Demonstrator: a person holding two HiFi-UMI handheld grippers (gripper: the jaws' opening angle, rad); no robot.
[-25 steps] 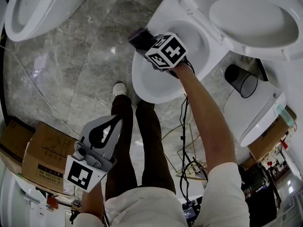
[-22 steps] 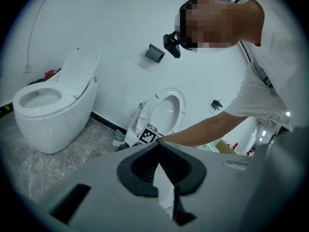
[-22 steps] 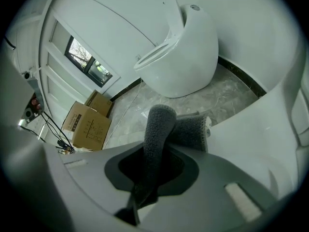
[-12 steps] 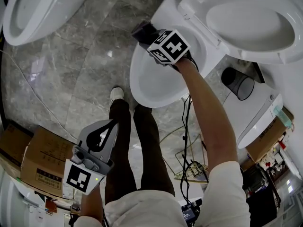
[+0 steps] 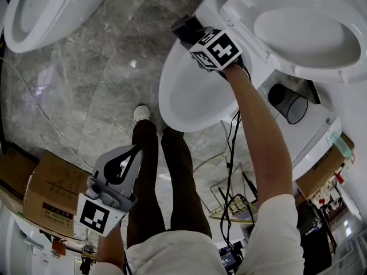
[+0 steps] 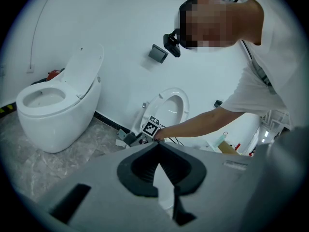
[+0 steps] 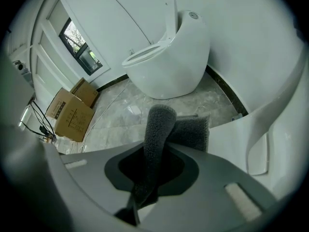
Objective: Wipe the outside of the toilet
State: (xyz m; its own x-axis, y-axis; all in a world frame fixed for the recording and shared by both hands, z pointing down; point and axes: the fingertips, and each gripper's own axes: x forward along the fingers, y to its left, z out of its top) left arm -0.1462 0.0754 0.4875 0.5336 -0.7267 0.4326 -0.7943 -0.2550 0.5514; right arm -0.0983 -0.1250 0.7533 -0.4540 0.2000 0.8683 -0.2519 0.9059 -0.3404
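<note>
Grey cloth (image 7: 161, 122) clenched between jaws of right gripper (image 5: 184, 30), held at far outer rim of open toilet (image 5: 189, 99), left gripper (image 5: 133, 150) closed on nothing, low beside legs (image 5: 172, 176), well apart from toilet, near cardboard boxes (image 5: 49, 193).

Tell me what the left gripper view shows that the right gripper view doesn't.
Only the left: the person, reaching to a toilet with its seat up. Only the right: the cloth clamped in the jaws, boxes, a window. Both: the second toilet and the marble floor.
</note>
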